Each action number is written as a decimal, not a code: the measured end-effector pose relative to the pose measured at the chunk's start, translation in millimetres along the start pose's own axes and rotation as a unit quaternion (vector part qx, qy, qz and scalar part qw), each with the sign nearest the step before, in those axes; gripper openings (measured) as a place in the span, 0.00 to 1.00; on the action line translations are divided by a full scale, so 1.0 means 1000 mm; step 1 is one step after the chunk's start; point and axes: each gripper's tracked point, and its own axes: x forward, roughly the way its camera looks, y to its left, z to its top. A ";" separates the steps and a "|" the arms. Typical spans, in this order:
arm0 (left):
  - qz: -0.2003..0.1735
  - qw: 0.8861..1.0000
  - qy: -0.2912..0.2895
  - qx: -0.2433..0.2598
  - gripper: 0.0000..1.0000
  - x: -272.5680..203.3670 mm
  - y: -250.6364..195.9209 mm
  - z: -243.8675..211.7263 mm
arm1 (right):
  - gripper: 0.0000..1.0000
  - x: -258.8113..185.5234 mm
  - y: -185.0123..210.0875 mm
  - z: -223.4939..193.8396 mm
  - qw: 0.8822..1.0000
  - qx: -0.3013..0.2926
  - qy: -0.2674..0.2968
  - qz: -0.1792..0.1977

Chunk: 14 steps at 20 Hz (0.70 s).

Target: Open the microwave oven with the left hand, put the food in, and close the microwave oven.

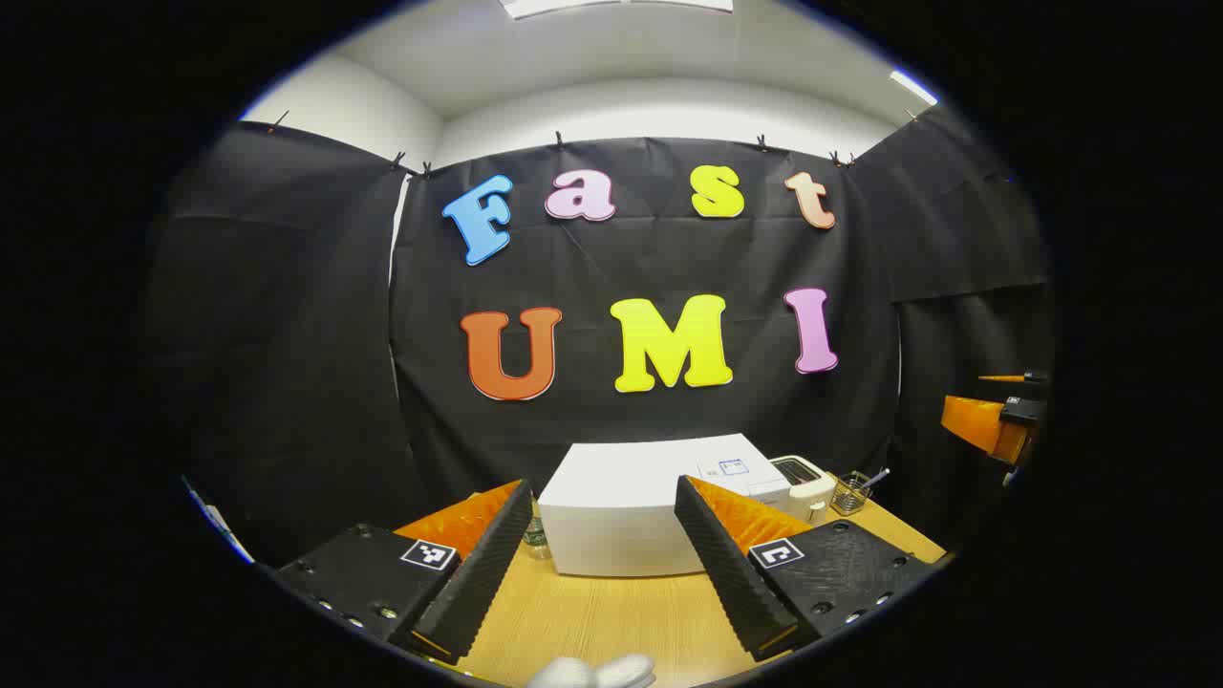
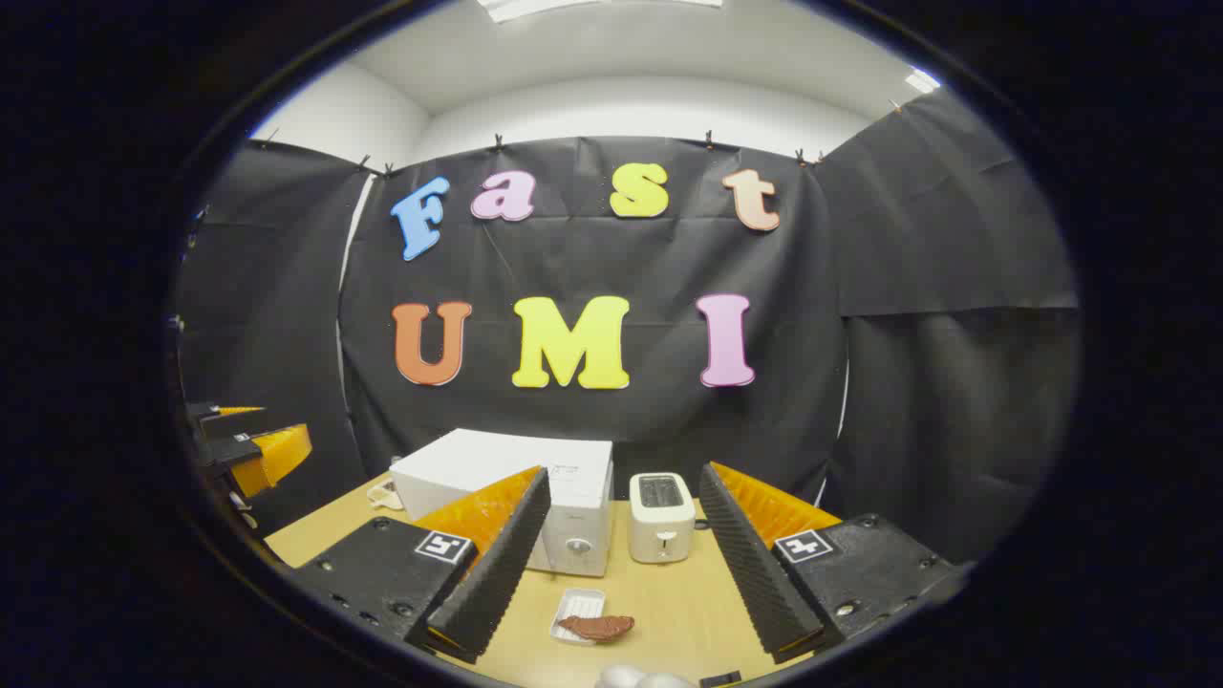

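A boxy white microwave oven (image 2: 511,497) stands upright on the wooden table, its door shut. In front of it, well apart, a small white ribbed plastic tray (image 2: 576,612) lies flat, with 1 brown piece of food (image 2: 598,627) overhanging its near edge.

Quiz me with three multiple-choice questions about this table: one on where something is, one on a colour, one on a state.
1. Where is the toaster?
A. on top of the microwave
B. beside the microwave
C. on the floor

2. What colour is the food?
A. green
B. white
C. brown

3. How is the microwave door?
A. shut
B. wide open
C. taken off

Answers:
1 B, it stands on the table next to the microwave.
2 C, a brown piece lies on a white tray.
3 A, the front is flush.
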 end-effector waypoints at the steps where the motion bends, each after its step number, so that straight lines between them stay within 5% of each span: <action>1: 0.001 1.000 0.000 0.001 0.95 0.001 0.000 -0.001 | 1.00 0.001 0.000 0.000 1.000 0.001 -0.001 0.000; 14: -0.009 1.000 0.012 -0.005 0.96 0.026 -0.015 -0.020 | 1.00 0.026 0.000 0.004 1.000 -0.004 -0.002 0.013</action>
